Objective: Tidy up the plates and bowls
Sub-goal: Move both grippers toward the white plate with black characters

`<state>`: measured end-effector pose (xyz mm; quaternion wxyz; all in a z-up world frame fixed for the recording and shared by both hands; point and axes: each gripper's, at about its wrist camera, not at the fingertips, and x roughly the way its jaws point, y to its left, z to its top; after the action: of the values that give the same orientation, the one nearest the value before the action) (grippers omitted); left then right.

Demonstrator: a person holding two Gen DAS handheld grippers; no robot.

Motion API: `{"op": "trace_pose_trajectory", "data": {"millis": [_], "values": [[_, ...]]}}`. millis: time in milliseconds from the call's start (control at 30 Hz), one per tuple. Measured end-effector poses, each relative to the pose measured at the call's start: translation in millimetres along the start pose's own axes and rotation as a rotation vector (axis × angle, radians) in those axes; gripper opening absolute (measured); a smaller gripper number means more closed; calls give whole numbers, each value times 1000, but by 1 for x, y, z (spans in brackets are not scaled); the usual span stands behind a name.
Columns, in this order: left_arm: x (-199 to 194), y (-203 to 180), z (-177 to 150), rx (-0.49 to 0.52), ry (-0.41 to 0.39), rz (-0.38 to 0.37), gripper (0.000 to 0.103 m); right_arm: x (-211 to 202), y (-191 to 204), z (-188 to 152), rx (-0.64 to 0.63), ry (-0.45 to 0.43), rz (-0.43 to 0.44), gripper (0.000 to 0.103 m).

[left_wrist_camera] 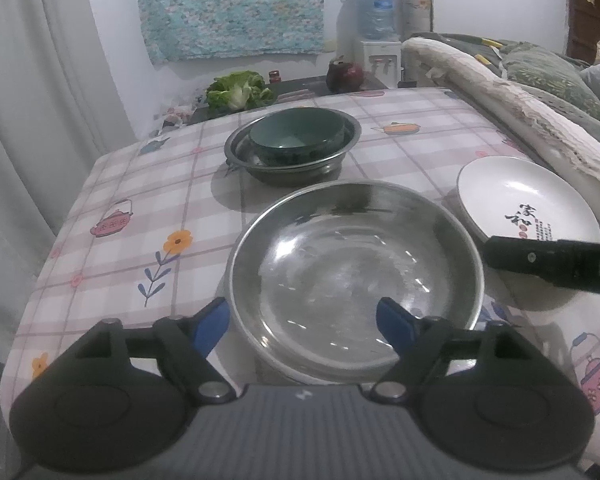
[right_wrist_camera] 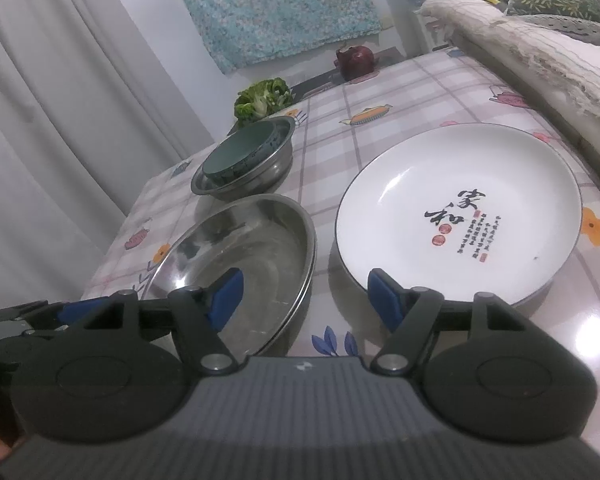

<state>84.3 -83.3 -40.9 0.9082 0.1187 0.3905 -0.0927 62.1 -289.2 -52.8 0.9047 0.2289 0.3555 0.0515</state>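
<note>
Checked tablecloth [left_wrist_camera: 140, 184] under steel plate [left_wrist_camera: 354, 276], perhaps stacked; both grippers' fingers [left_wrist_camera: 210, 330] apart, empty, right gripper [left_wrist_camera: 556, 266] partly cropped.

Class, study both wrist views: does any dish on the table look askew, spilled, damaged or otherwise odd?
One thing stands out: the green bowl sits tilted inside the smaller steel bowl, leaning against its wall instead of nesting flat. The large steel plate and white plate lie flat. No spills or cracks are visible.
</note>
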Motion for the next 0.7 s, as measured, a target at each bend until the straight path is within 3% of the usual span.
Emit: {"op": "trace_pose_trajectory", "data": {"millis": [367,533,700], "values": [[-21,-32,-2,94,-31,-42,83,-27,-21,-17,63,-50,-24,69],[-27,-49,2,124,-80,-125,83,-46,-32,-18,72,-92,-74,69],[-20,-73,8,138,-57,-228,80,-61,-52,-17,117,-152,-116,69]]}}
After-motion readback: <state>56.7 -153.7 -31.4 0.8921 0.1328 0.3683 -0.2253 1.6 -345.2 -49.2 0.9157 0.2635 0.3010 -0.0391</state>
